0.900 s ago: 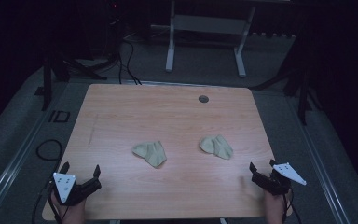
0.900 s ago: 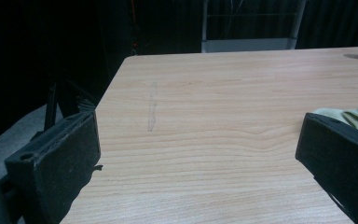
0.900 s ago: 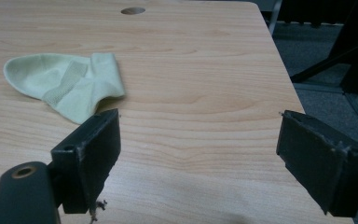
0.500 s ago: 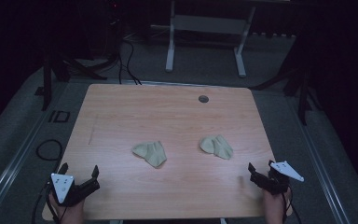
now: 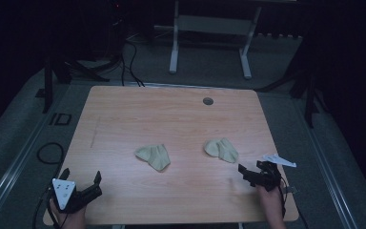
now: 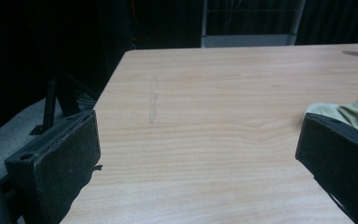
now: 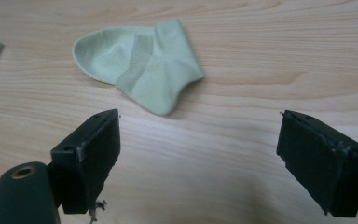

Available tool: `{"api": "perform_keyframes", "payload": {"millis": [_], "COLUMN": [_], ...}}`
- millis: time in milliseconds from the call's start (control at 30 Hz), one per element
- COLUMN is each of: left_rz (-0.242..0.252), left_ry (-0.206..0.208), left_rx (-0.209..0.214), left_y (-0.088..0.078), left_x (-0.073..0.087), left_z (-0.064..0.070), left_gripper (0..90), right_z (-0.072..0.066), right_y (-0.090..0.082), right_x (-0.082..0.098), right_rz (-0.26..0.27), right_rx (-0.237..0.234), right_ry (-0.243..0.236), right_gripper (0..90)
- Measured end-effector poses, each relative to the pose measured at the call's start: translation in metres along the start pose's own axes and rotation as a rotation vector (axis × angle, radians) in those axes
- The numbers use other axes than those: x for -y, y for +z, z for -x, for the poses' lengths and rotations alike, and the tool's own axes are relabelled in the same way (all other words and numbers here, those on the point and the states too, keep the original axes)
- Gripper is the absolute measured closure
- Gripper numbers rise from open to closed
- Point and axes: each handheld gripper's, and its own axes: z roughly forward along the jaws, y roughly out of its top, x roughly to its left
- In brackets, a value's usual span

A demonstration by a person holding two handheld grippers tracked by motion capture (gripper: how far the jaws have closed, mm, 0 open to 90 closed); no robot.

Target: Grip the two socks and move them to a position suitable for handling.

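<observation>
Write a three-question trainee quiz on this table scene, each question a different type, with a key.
1. True or false: the right tool is shut on the right sock.
2. Multiple choice: how many socks lie on the table? A) one B) two C) three
3. Fill in: in the left gripper view, the left tool has its jaws wide ____, with bare wood between them.

Key
1. False: in the right gripper view its jaws stand apart, and the sock lies beyond them, untouched.
2. B: the left sock and the right sock lie apart near the middle of the table.
3. open
</observation>
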Motion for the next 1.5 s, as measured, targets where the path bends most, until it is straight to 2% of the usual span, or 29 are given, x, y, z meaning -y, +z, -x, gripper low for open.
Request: {"api": "perform_keyframes", "payload": {"millis": [67,100,133,233,333,400,433,500,633,700,733,833,933,1000,1100,1233,1267,1333,1433,1500], "left_rz": [-0.026,-0.028,-0.028,-0.021,-0.009,-0.007,-0.008,-0.011,-0.006,-0.001,-0.001,-0.016,-0.002,-0.004,-0.008,-0.012,-0.012,-0.015,-0.023,-0.021], "left_ry": [0.014,0.003,-0.007,0.001,0.004,0.006,0.004,0.001,-0.002,-0.007,-0.005,0.006,0.006,0.005,-0.004,-0.002,-0.002,0.000,-0.001,-0.002], "left_rx": [0.005,0.011,0.021,0.031,0.043,0.047,0.049,0.052,0.056,0.059,0.063,0.070,0.071,0.074,0.077,0.085,0.085,0.089,0.097,0.102], "left_y": [-0.001,0.000,-0.001,-0.002,-0.002,-0.002,-0.001,-0.001,0.001,0.003,0.004,0.005,0.003,0.002,0.003,0.003,0.003,0.003,0.003,0.003], "left_x": [0.002,0.003,0.002,0.001,-0.002,-0.003,-0.003,-0.003,-0.005,-0.006,-0.006,-0.005,-0.007,-0.007,-0.006,-0.006,-0.006,-0.006,-0.006,-0.006], "left_z": [0.000,-0.001,-0.001,0.002,0.005,0.005,0.006,0.006,0.006,0.006,0.007,0.008,0.008,0.008,0.008,0.010,0.010,0.010,0.011,0.011], "left_gripper": [0.0,0.0,0.0,0.0,0.0,0.0,0.0,0.0,0.0,0.0,0.0,0.0,0.0,0.0,0.0,0.0,0.0,0.0,0.0,0.0], "right_z": [-0.009,-0.015,-0.021,-0.040,-0.054,-0.055,-0.055,-0.056,-0.054,-0.054,-0.054,-0.056,-0.060,-0.061,-0.064,-0.071,-0.071,-0.077,-0.083,-0.086], "right_y": [0.006,0.010,0.014,0.025,0.037,0.044,0.049,0.060,0.080,0.083,0.090,0.099,0.109,0.111,0.109,0.109,0.109,0.110,0.111,0.110], "right_x": [-0.008,-0.013,-0.017,-0.028,-0.041,-0.049,-0.054,-0.060,-0.069,-0.070,-0.070,-0.069,-0.063,-0.060,-0.060,-0.061,-0.061,-0.061,-0.062,-0.063], "right_rz": [-0.009,-0.018,-0.021,-0.024,-0.025,-0.033,-0.045,-0.069,-0.099,-0.101,-0.122,-0.144,-0.183,-0.172,-0.179,-0.195,-0.195,-0.191,-0.199,-0.210], "right_rx": [-0.036,-0.067,-0.076,-0.079,-0.067,-0.056,-0.055,-0.015,0.021,0.024,0.035,0.041,0.045,0.037,0.024,0.017,0.017,0.025,0.044,0.027], "right_ry": [-0.027,-0.030,-0.046,-0.121,-0.174,-0.177,-0.186,-0.213,-0.229,-0.225,-0.230,-0.237,-0.261,-0.253,-0.268,-0.302,-0.302,-0.323,-0.341,-0.340], "right_gripper": [13.0,13.0,13.0,13.7,22.9,33.7,34.0,37.0,38.1,38.1,38.1,37.7,36.7,37.4,45.7,64.5,64.5,77.1,80.7,81.4]}}
